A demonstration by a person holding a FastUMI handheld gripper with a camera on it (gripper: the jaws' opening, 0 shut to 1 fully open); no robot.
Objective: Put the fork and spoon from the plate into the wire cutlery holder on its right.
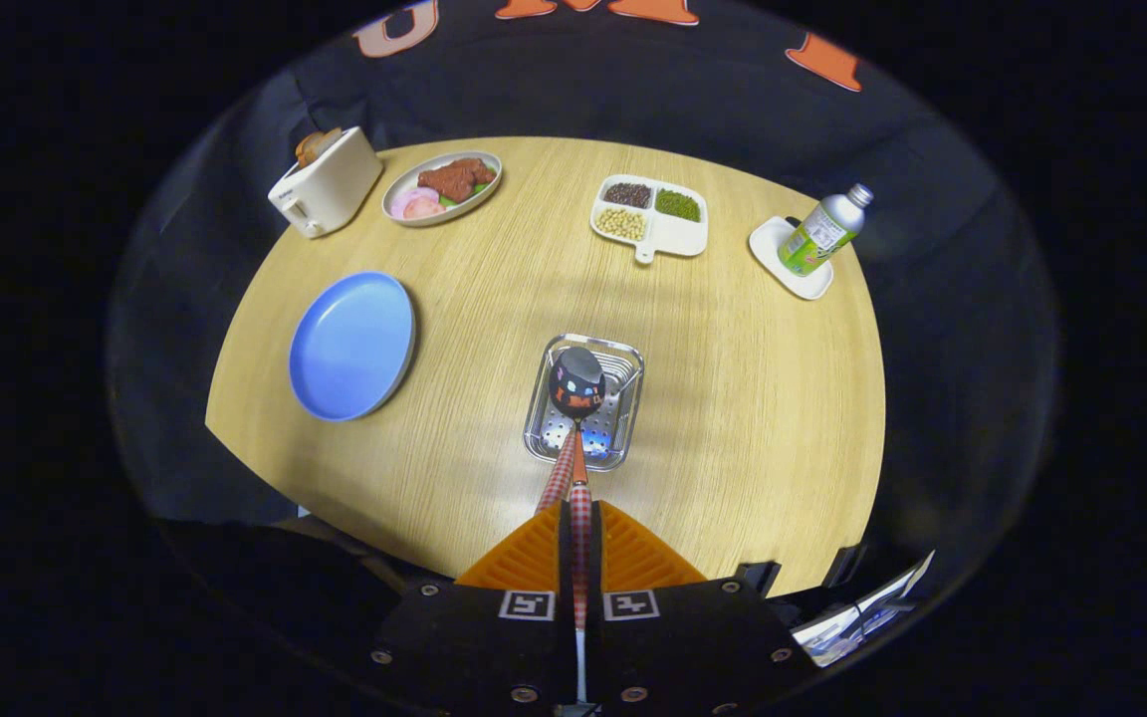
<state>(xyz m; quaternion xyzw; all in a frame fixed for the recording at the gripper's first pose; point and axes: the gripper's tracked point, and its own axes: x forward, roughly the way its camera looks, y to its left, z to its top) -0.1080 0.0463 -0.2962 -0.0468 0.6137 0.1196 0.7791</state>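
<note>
My gripper point(580, 518) is shut on the red-checked handle of a spoon point(576, 383). The spoon's shiny bowl hangs ahead of the fingers, over the metal cutlery holder point(626, 423) in the middle of the round wooden table. A second red-checked handle point(556, 485), which looks like the fork's, leans out of the holder toward my fingers, just left of the spoon's handle. Its head is hidden behind the spoon. The blue plate point(352, 344) lies to the left of the holder with nothing on it.
Along the far side of the table point(733, 398) stand a white toaster point(327, 182), an oval dish of food point(442, 187), a divided white tray of beans point(651, 216) and a green-labelled bottle point(820, 232) on a small white tray.
</note>
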